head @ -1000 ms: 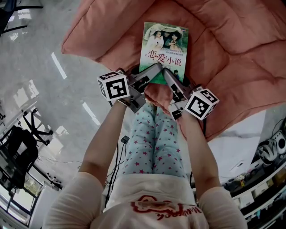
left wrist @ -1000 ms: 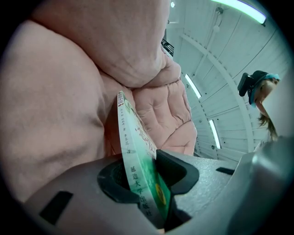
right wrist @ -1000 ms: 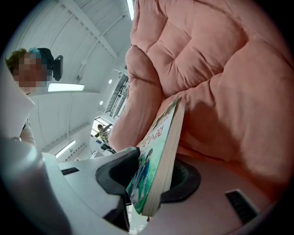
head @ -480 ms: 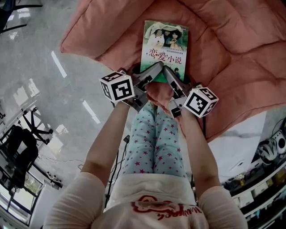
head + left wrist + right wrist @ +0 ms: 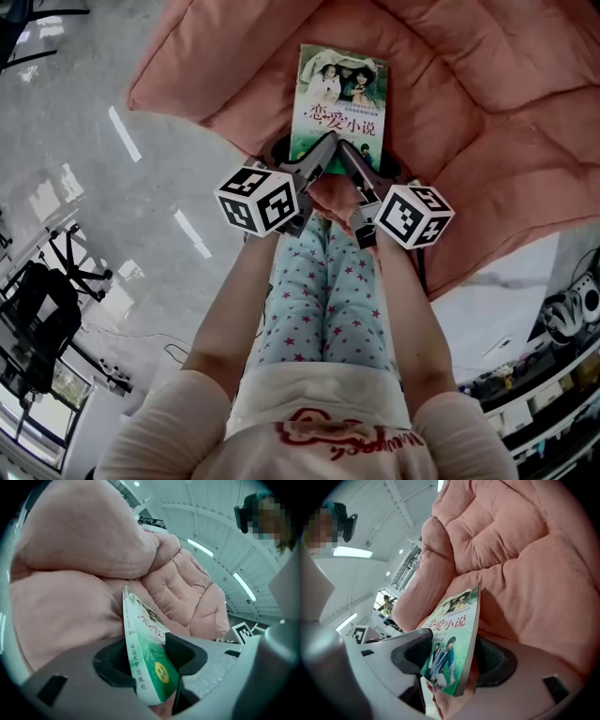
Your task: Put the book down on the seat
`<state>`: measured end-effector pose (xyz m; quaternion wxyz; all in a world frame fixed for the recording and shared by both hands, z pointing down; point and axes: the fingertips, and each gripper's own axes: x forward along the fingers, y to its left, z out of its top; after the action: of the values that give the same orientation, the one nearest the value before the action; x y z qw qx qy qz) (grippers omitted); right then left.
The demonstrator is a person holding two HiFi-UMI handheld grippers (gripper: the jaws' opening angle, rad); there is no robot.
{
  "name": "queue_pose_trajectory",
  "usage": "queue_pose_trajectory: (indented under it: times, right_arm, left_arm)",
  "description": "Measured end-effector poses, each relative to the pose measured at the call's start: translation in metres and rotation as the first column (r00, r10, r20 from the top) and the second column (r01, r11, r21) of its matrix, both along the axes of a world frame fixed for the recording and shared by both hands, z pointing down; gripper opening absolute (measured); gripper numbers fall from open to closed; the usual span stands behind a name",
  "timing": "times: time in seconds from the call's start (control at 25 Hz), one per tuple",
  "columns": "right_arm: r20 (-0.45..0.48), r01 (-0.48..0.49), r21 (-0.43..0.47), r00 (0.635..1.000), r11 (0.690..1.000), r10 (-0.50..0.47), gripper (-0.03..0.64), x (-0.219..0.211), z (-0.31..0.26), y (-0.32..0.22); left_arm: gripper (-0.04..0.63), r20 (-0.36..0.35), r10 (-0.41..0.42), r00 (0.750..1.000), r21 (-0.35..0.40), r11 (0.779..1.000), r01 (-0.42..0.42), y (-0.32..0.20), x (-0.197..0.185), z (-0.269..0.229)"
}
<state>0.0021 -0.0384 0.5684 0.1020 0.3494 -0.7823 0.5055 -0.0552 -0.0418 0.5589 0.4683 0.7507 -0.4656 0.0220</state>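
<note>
Book (image 5: 339, 105): lying on the pink seat (image 5: 469, 122).
Your left gripper (image 5: 322, 148): jaws opening around the Book's edge.
Your right gripper (image 5: 347, 155): jaws opening likewise.

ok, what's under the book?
The pink seat cushion: the book lies on it, near end in the left tongs and right tongs, both opening. The cushion directly beneath is covered.

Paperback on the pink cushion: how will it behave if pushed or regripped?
The book looks thin and softcover, so probably light and somewhat bendy if held by one edge. Its cover appears glossy, so a grip may slip. Resting on the soft quilted cushion, a push would likely snag rather than slide; it shouldn't roll.
</note>
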Motion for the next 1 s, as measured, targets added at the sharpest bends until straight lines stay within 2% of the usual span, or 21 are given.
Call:
queue_pose_trajectory:
  times: [0.12,0.24,0.4,0.56,0.72,0.88,1.0]
  right_arm:
    - [-0.092,0.0,0.021,0.996,1.0,0.002,0.301,0.007,0.001,-0.001]
    - [-0.153,0.007,0.081,0.988,0.997,0.006,0.308,0.012,-0.007,-0.006]
    - [-0.208,0.077,0.12,0.977,0.99,-0.051,0.308,0.01,-0.012,-0.008]
    - [-0.222,0.085,0.131,0.973,0.988,-0.054,0.308,0.011,-0.021,-0.009]
    - [-0.245,0.115,0.164,0.967,0.98,-0.072,0.308,0.008,-0.039,-0.004]
    - [-0.284,0.148,0.244,0.956,0.958,-0.075,0.307,0.01,-0.07,0.001]
    - [-0.271,0.15,0.271,0.96,0.951,-0.074,0.307,0.013,-0.092,0.011]
  left_arm:
    - [0.201,0.129,-0.018,0.992,0.001,1.0,0.018,0.002,-0.005,0.003]
    - [0.201,0.196,-0.013,0.98,-0.03,0.999,0.02,0.011,-0.007,0.012]
    - [0.201,0.322,-0.046,0.946,-0.02,0.998,0.055,0.017,-0.022,0.01]
    - [0.201,0.334,-0.098,0.937,0.006,0.995,0.102,0.023,-0.032,-0.003]
    - [0.201,0.327,-0.172,0.929,0.081,0.985,0.154,0.024,-0.038,-0.032]
    - [0.199,0.296,-0.179,0.938,0.148,0.979,0.14,0.024,-0.025,-0.07]
    - [0.194,0.282,-0.179,0.942,0.177,0.975,0.133,0.031,-0.014,-0.093]
